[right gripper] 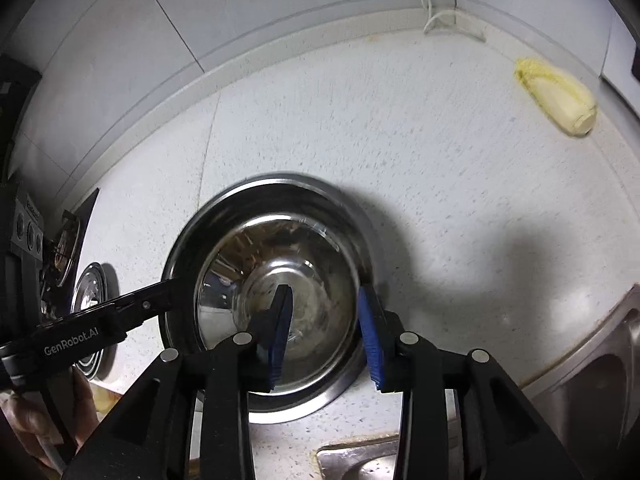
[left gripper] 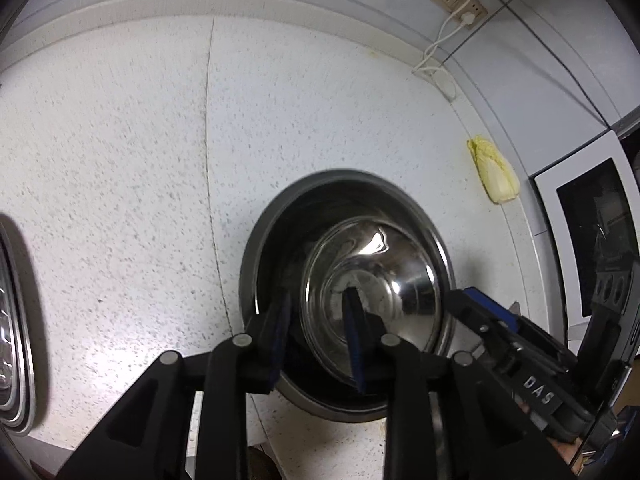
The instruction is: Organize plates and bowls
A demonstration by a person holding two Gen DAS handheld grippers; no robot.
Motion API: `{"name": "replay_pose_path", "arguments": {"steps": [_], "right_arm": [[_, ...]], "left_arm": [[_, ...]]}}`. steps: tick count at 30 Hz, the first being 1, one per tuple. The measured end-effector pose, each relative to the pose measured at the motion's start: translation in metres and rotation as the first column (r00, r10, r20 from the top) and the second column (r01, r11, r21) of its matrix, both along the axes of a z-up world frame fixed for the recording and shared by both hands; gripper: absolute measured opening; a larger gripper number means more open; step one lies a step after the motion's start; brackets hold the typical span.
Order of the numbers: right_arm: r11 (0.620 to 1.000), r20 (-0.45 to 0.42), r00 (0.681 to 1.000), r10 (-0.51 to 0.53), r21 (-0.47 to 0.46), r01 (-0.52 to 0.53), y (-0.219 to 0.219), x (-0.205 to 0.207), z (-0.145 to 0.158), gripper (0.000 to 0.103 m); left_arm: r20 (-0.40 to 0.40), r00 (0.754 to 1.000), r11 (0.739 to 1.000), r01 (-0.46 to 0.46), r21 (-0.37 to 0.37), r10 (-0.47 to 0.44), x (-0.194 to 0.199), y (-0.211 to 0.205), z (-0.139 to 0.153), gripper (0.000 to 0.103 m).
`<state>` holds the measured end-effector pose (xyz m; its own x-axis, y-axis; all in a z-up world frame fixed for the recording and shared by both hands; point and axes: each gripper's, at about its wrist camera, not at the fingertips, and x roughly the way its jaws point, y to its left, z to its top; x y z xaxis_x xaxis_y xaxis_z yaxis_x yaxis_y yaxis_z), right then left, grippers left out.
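A small steel bowl [left gripper: 372, 296] sits nested inside a larger steel bowl [left gripper: 276, 248] on the speckled white counter; both also show in the right wrist view, small bowl [right gripper: 280, 292] and large bowl [right gripper: 184, 248]. My left gripper [left gripper: 316, 336] straddles the left rims of both bowls, one finger outside and one inside. My right gripper [right gripper: 326, 328] straddles their right rims the same way. Both stand part open; whether the pads press the metal I cannot tell. Stacked steel plates [left gripper: 14, 332] lie far left and also show in the right wrist view [right gripper: 90, 304].
A napa cabbage [left gripper: 494, 170] lies by the back wall and shows in the right wrist view [right gripper: 556, 98]. A white microwave [left gripper: 592, 232] stands right. A steel sink [right gripper: 592, 380] lies at the lower right. Wall sockets [left gripper: 460, 0] with a white cord hang above.
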<state>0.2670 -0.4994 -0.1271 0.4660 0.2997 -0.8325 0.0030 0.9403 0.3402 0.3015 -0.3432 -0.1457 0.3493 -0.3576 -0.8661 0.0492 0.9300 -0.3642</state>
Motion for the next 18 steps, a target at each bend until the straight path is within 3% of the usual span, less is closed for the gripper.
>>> {"name": "replay_pose_path", "arguments": {"steps": [8,18], "right_arm": [[0.997,0.052,0.996,-0.073,0.004,0.073,-0.034,-0.013,0.018,0.03],[0.992,-0.044,0.996,-0.079,0.093,0.083,-0.05,-0.005,-0.021,0.03]], "left_arm": [[0.05,0.997,0.999,-0.051,-0.013,0.052,0.001,0.031,0.018,0.026],[-0.038,0.994,0.995,-0.099,0.003,0.099,0.004,0.051,-0.018,0.026]]}}
